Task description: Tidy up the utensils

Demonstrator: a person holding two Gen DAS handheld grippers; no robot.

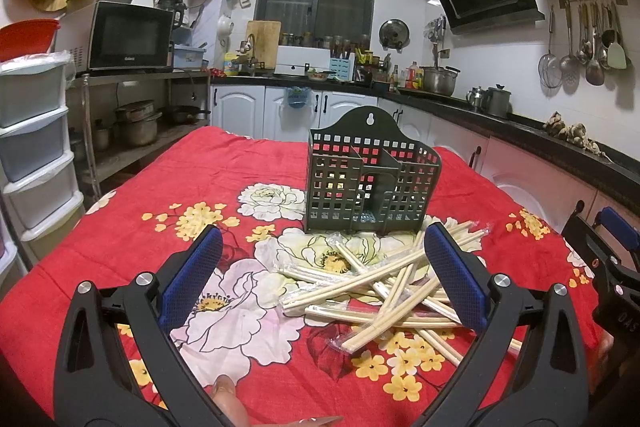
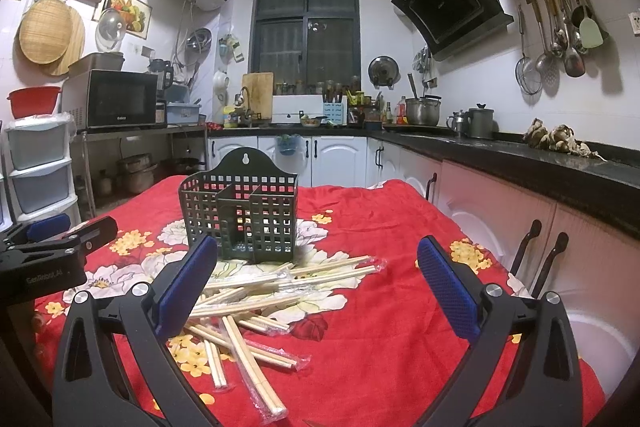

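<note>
Two spread tongs (image 1: 322, 253) (image 2: 316, 267), one caddy (image 1: 370, 175), heaped chopsticks (image 1: 384, 287).

The tablecloth (image 1: 248, 163) is bright red, printed with large white and pale pink peonies and clusters of small yellow blossoms. On it stands a dark grey-green utensil caddy (image 1: 370, 173) whose walls are a grid of square holes. The wrapped chopsticks (image 1: 376, 291) heaped in front of it are pale cream wood in clear film. Both the left gripper (image 1: 324, 275) and the right gripper (image 2: 316, 279) have black arms with textured blue pads (image 2: 450, 291). The cabinet doors (image 2: 344, 159) behind are white under a black countertop (image 2: 500, 151).
</note>
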